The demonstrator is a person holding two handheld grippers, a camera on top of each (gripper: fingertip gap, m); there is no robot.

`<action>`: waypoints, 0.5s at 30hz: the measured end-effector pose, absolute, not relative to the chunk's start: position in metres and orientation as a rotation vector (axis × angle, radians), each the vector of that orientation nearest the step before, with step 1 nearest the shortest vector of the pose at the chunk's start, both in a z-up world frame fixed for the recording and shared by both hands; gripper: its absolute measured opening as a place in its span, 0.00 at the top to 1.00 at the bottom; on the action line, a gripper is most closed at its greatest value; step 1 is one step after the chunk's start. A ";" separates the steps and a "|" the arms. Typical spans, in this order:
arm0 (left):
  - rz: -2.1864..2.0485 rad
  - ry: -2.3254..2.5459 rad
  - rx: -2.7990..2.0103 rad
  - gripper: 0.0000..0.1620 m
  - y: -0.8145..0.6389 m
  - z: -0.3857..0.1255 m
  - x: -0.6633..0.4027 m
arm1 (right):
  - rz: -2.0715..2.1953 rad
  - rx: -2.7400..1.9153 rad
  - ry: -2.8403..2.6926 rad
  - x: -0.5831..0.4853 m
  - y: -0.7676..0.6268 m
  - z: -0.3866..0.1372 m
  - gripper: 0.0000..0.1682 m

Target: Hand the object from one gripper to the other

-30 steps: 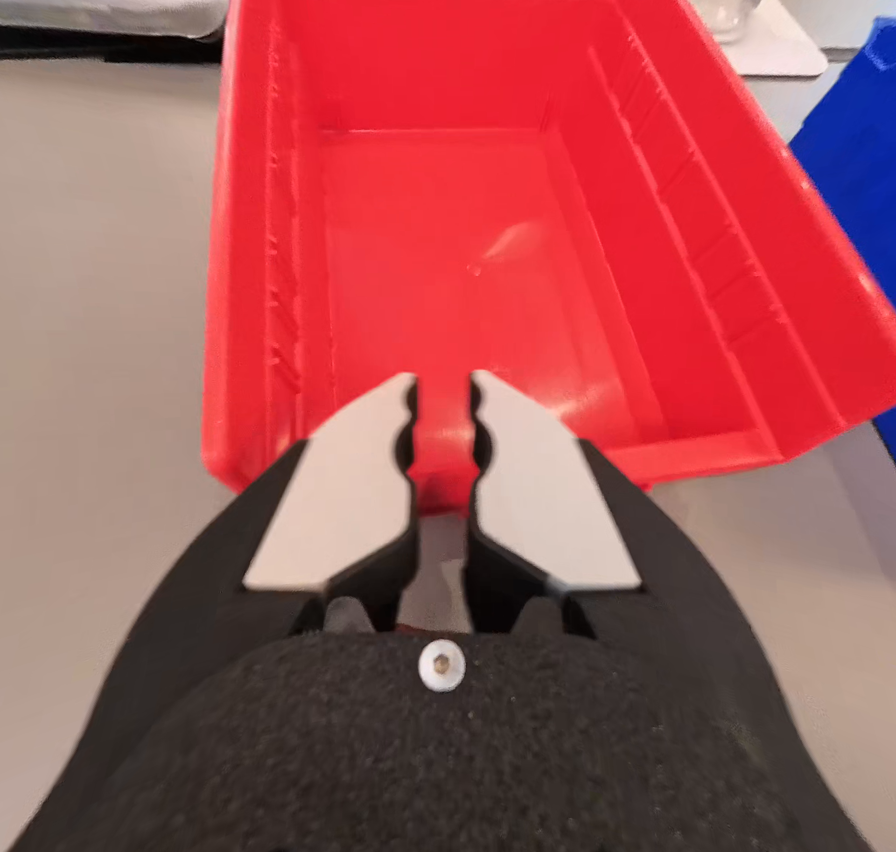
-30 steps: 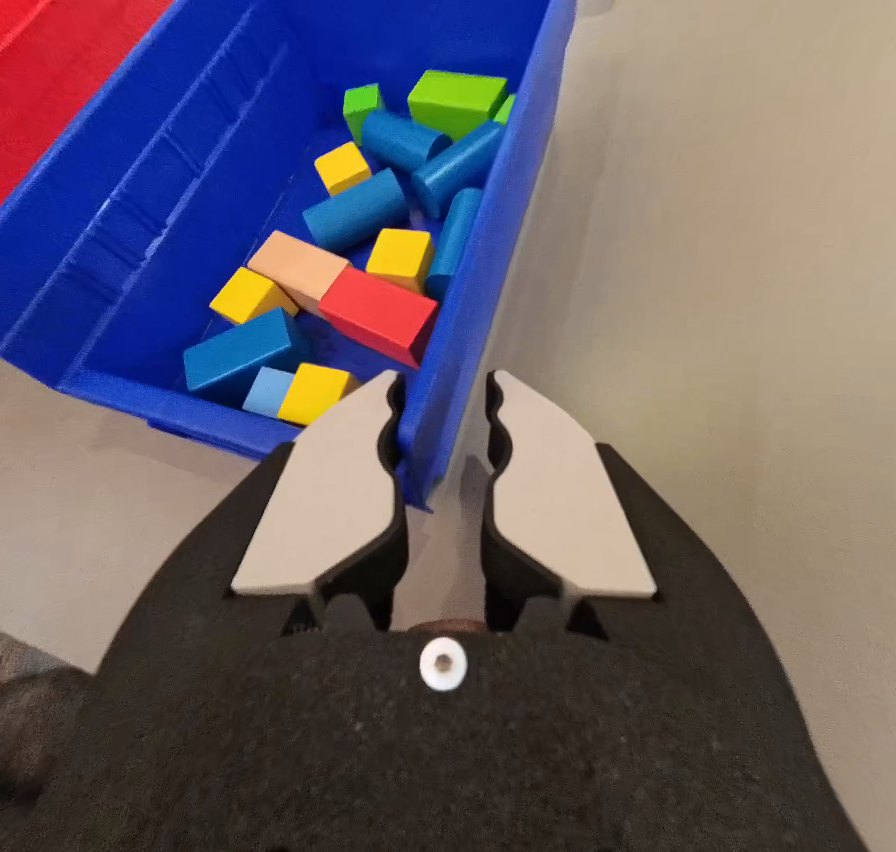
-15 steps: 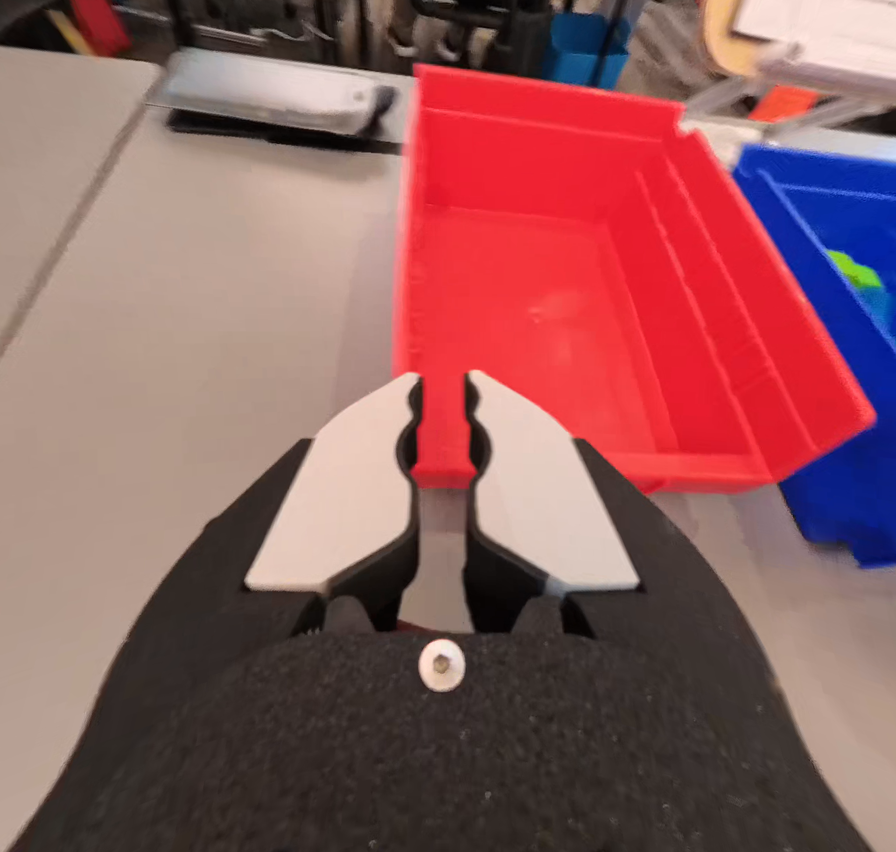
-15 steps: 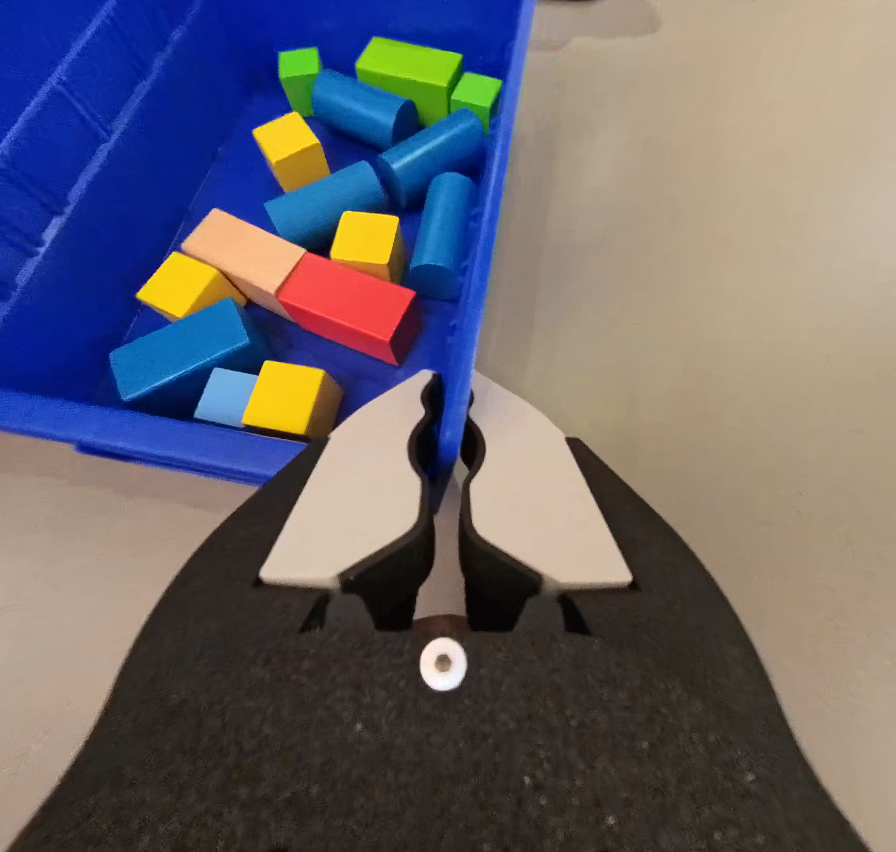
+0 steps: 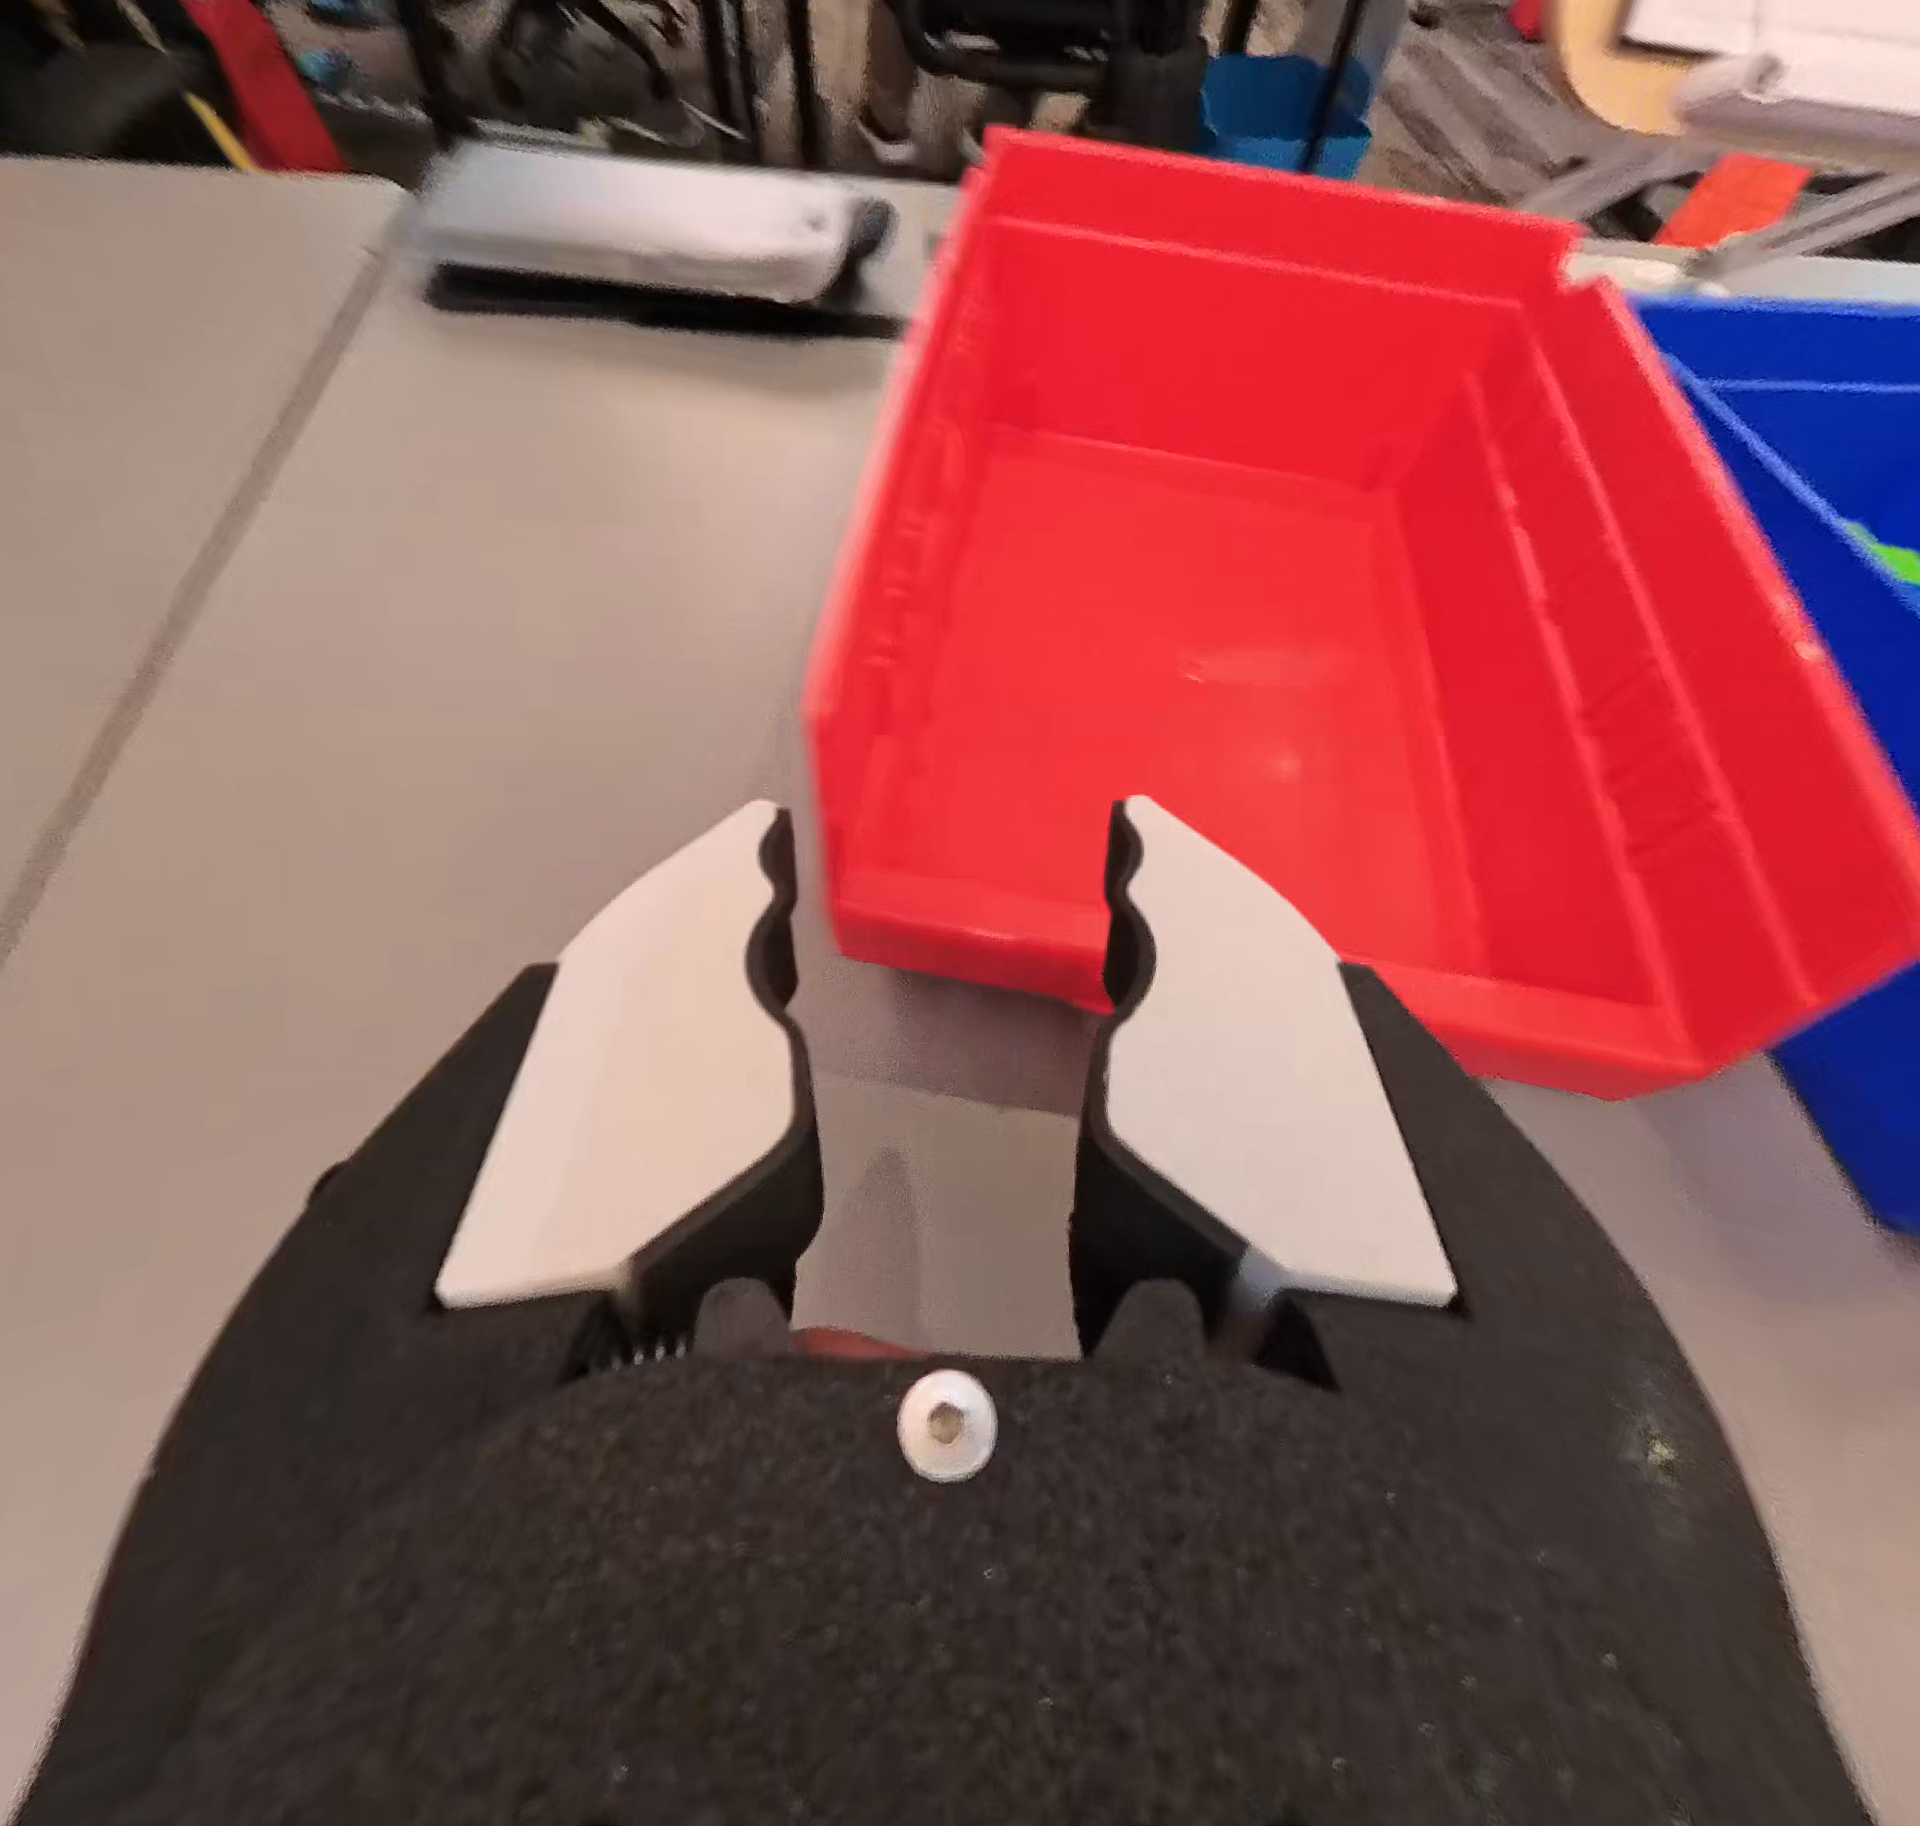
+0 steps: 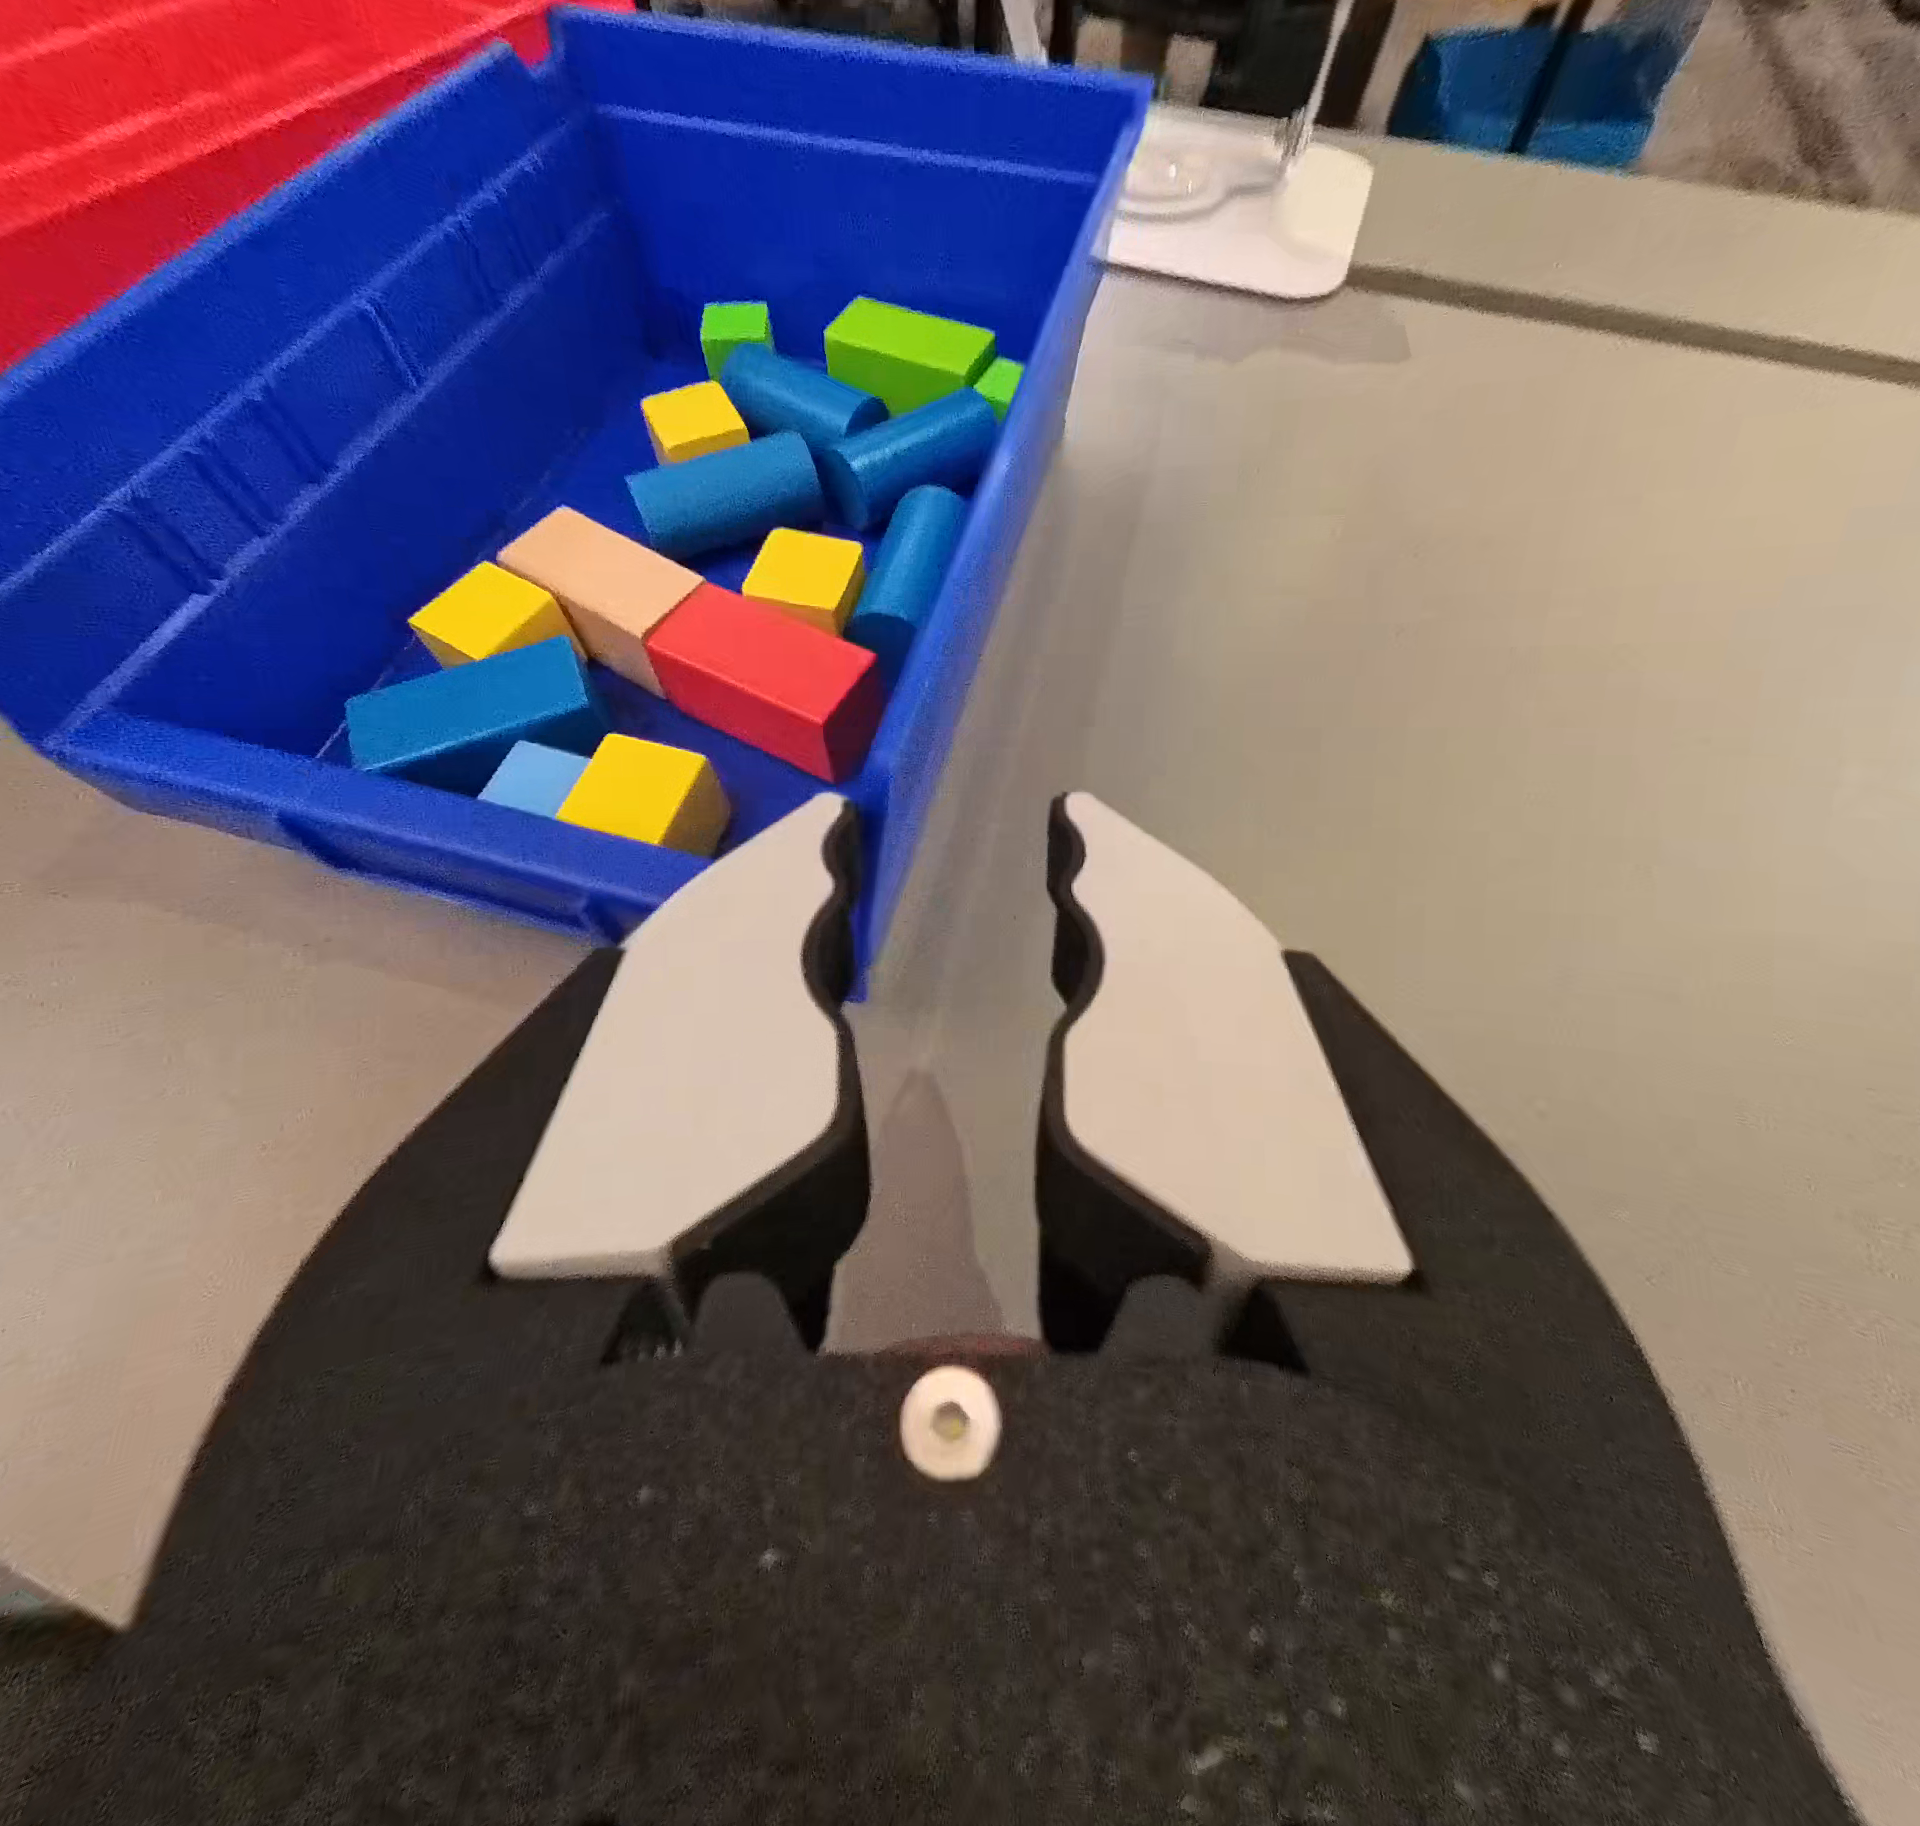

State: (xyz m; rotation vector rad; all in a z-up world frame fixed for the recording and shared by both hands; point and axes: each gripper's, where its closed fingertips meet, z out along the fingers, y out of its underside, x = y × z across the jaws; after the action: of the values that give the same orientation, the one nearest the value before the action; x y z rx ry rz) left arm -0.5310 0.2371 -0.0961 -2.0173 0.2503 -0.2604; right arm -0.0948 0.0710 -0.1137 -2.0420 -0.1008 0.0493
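Observation:
A blue bin (image 6: 343, 820) holds several wooden blocks: a red one (image 6: 764, 680), yellow cubes (image 6: 644, 789), blue cylinders (image 6: 727, 503), green blocks (image 6: 904, 348) and a tan one (image 6: 603, 587). My right gripper (image 6: 951, 826) is open and empty, above the table just off the bin's near right corner. A red bin (image 5: 1226, 966) sits empty in the left wrist view. My left gripper (image 5: 951, 826) is open and empty, above the table at the red bin's near left corner.
The blue bin's edge shows at the right of the red bin (image 5: 1829, 488). The red bin shows left of the blue one (image 6: 208, 62). A flat grey device (image 5: 644, 228) lies at the table's far side. A white stand base (image 6: 1236, 218) sits behind the blue bin. Chairs and clutter lie beyond the table.
Both grippers have pulled back and tilted up, so the bins look farther away. Both have opened wider; the right one had narrowed half a second ago.

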 end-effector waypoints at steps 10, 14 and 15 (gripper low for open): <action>-0.408 0.422 -2.099 0.97 0.294 -0.131 -0.522 | 0.184 -2.087 -0.032 -0.117 0.091 -0.134 0.79; -0.308 0.337 -2.148 0.98 0.282 -0.127 -0.546 | -0.009 -2.142 0.072 -0.120 0.107 -0.140 0.96; -0.273 0.288 -2.140 0.98 0.277 -0.121 -0.560 | 0.036 -2.139 0.082 -0.128 0.111 -0.140 0.96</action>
State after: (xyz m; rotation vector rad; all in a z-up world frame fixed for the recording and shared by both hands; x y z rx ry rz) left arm -0.5596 0.2767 -0.1215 -2.1404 0.2880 -0.2731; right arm -0.1278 0.1110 -0.1399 -2.1394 0.0822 0.0356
